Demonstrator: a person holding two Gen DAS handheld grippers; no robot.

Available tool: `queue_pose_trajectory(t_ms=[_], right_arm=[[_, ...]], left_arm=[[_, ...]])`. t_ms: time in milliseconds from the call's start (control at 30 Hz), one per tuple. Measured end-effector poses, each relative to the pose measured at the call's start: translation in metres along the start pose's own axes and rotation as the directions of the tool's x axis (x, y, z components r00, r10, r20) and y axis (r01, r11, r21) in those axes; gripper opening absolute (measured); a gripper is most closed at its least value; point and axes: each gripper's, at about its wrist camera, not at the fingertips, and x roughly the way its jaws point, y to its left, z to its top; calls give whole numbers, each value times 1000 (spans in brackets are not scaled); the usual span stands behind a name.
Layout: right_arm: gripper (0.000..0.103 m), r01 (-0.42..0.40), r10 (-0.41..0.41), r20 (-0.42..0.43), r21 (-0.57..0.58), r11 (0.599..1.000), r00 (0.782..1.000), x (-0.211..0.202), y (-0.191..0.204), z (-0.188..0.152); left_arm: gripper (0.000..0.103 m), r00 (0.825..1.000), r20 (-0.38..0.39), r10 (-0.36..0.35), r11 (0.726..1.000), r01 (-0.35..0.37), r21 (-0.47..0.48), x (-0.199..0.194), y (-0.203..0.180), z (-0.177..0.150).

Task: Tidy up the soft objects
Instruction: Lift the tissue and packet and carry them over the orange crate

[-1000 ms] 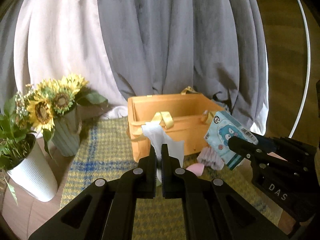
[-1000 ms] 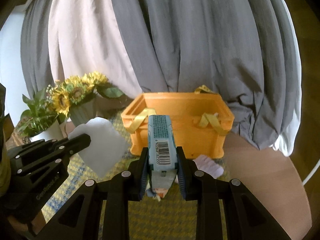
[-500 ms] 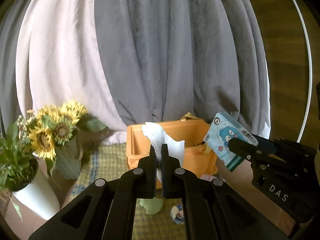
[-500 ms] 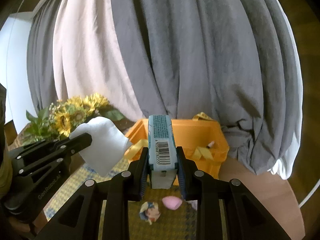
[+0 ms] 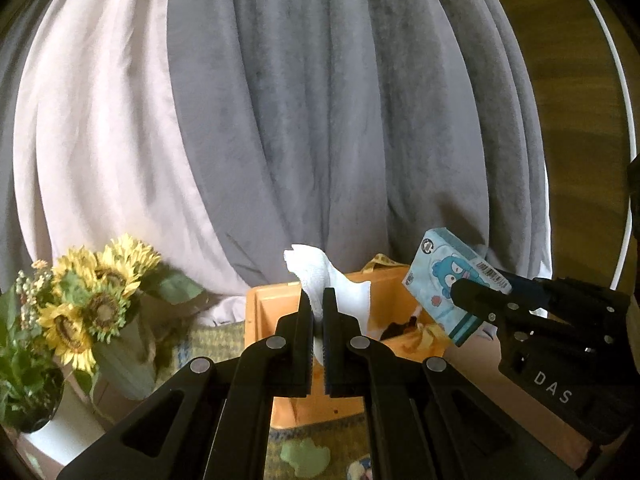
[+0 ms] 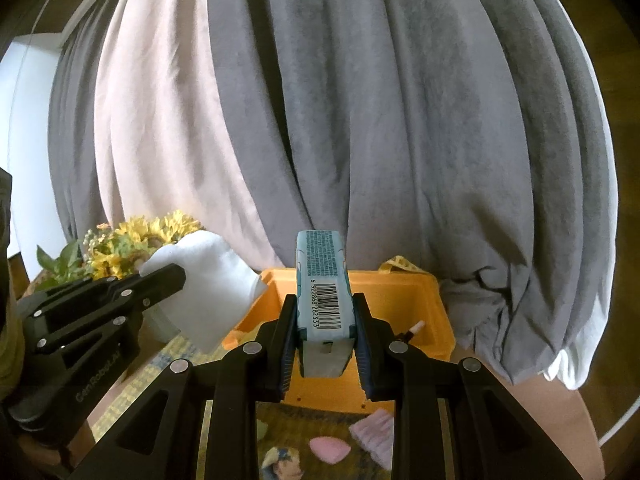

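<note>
The white cloth (image 5: 326,286) is pinched narrow in the left tongs (image 5: 316,312), held above the near-left rim of the orange crate (image 5: 276,312); the blue tissue pack (image 6: 323,300) is clamped on edge in the right tongs (image 6: 324,334), above the crate's near wall. The step in hand looks like carrying both to the crate; next, each needs lowering past the rim before release, without the tongs bumping each other. A yellow ribbon handle (image 6: 398,264) sits at the far rim. At 9 o'clock stand sunflowers (image 5: 96,300); on the worktop's woven mat (image 6: 288,420) lie a pink pad (image 6: 330,450) and a small figure (image 6: 278,462), yet to be gathered.
</note>
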Motion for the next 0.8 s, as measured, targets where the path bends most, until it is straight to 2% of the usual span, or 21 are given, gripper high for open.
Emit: queue_pose_trajectory(t_ms=[433,800], right_arm=[[27,16,-16,-24,17,1000,1000,63,-26,7],[27,38,-33,-111,42,998,993,120,-48,-6]], left_arm=[[5,999,-35,-8,1000,8,5,68,-1,7],[6,991,-136,-14,1000,17,20,134,-4,-9]])
